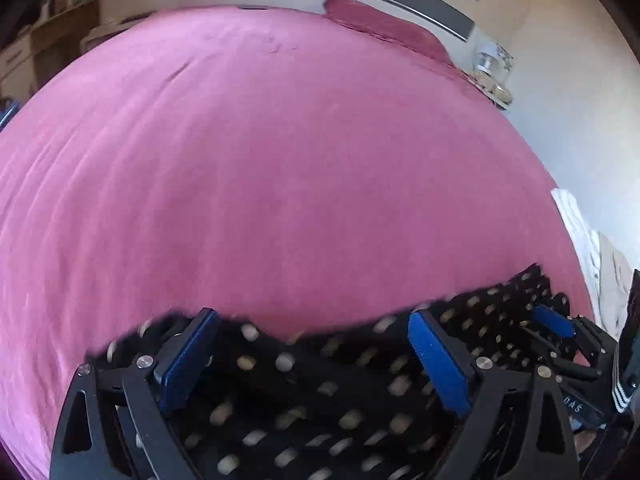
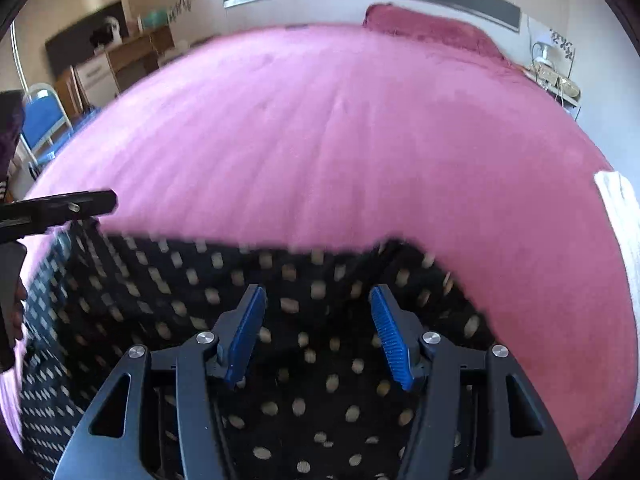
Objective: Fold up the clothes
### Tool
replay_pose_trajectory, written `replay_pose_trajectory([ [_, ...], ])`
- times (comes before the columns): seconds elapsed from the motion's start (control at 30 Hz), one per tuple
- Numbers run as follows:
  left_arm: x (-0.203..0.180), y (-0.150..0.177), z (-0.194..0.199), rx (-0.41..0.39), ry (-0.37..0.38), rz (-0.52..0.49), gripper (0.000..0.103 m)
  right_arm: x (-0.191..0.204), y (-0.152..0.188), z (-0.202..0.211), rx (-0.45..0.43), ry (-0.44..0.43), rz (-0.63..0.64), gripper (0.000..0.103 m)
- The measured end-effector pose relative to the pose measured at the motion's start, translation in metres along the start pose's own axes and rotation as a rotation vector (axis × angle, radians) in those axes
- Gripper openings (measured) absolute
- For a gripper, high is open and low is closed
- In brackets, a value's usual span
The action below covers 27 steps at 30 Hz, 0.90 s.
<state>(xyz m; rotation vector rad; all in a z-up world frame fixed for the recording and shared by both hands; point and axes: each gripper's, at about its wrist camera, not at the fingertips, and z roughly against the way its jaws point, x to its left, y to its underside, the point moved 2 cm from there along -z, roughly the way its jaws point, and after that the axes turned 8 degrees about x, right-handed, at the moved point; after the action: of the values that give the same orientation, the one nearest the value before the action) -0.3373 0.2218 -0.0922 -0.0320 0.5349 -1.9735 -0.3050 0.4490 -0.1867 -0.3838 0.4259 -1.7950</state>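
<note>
- A black cloth with pale dots (image 2: 304, 344) lies on the near part of a big pink bed cover (image 2: 340, 140). It looks blurry at its far edge.
- The right gripper (image 2: 318, 332) is over the dotted cloth. Its two blue pads (image 2: 390, 340) stand wide apart, with nothing between them but the cloth below.
- The left gripper (image 1: 312, 360) is over the same cloth (image 1: 320, 400). Its blue pads (image 1: 438, 360) are wide apart too, and they hold nothing.
- In the left view, the right gripper (image 1: 568, 332) shows at the right side, just beside the cloth's edge.
- In the right view, a dark part of the left gripper (image 2: 60, 208) pokes in from the left, near the cloth's corner.
- The pink cover (image 1: 280, 160) fills most of both views.
- A darker red pillow (image 2: 432, 30) sits at the far end of the bed.
- A white cloth (image 2: 620, 208) lies at the right edge of the bed.
- A blue chair (image 2: 42, 120) stands to the left of the bed.
</note>
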Motion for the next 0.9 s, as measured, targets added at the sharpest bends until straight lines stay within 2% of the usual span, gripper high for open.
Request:
replay_pose_trajectory([
  [0.03,0.004,0.01,0.0,-0.012,-0.037,-0.016,0.09,0.001,0.006,-0.005,0.01,0.002,0.007,0.06],
  [0.07,0.007,0.017,0.002,-0.032,-0.037,-0.043,0.087,0.0,0.01,-0.006,0.004,-0.006,0.007,0.061],
  [0.17,0.003,0.024,0.006,-0.052,-0.034,-0.095,0.087,-0.008,0.014,-0.003,-0.037,-0.03,-0.007,0.062],
  [0.27,-0.003,0.024,0.011,-0.078,-0.044,-0.102,0.087,-0.018,0.013,0.011,-0.076,-0.028,-0.035,0.062],
  [0.37,-0.011,0.023,0.048,-0.214,-0.051,-0.148,0.087,-0.029,0.012,0.025,-0.115,-0.026,-0.064,0.062],
  [0.43,-0.019,0.021,0.062,-0.265,-0.049,-0.171,0.089,-0.035,0.011,0.035,-0.141,-0.025,-0.082,0.066],
  [0.47,-0.022,0.021,0.062,-0.257,-0.04,-0.178,0.089,-0.039,0.011,0.04,-0.154,-0.024,-0.092,0.067],
  [0.53,-0.02,0.018,0.051,-0.212,-0.048,-0.192,0.089,-0.038,-0.001,0.031,-0.119,-0.021,-0.078,0.067],
  [0.57,-0.023,0.009,0.036,-0.173,-0.071,-0.206,0.089,-0.031,-0.009,0.022,-0.097,-0.022,-0.046,0.067],
  [0.63,-0.019,0.011,0.015,-0.082,-0.141,-0.216,0.089,-0.018,-0.018,0.011,-0.066,-0.025,0.024,0.067],
  [0.67,-0.015,0.013,0.011,-0.071,-0.132,-0.204,0.089,-0.008,-0.023,0.004,-0.05,-0.028,0.077,0.067],
  [0.73,-0.008,0.017,0.01,-0.08,-0.108,-0.188,0.089,0.006,-0.023,-0.002,-0.017,-0.06,0.161,0.067],
  [0.8,-0.007,0.018,0.011,-0.09,-0.103,-0.197,0.089,0.005,-0.024,-0.019,0.056,-0.024,0.198,0.067],
  [0.87,-0.009,0.017,0.014,-0.097,-0.088,-0.207,0.089,-0.011,-0.021,-0.024,0.082,-0.08,0.135,0.068],
  [0.9,-0.008,0.018,0.026,-0.122,-0.052,-0.2,0.089,-0.024,-0.02,-0.018,0.077,-0.122,0.068,0.068],
])
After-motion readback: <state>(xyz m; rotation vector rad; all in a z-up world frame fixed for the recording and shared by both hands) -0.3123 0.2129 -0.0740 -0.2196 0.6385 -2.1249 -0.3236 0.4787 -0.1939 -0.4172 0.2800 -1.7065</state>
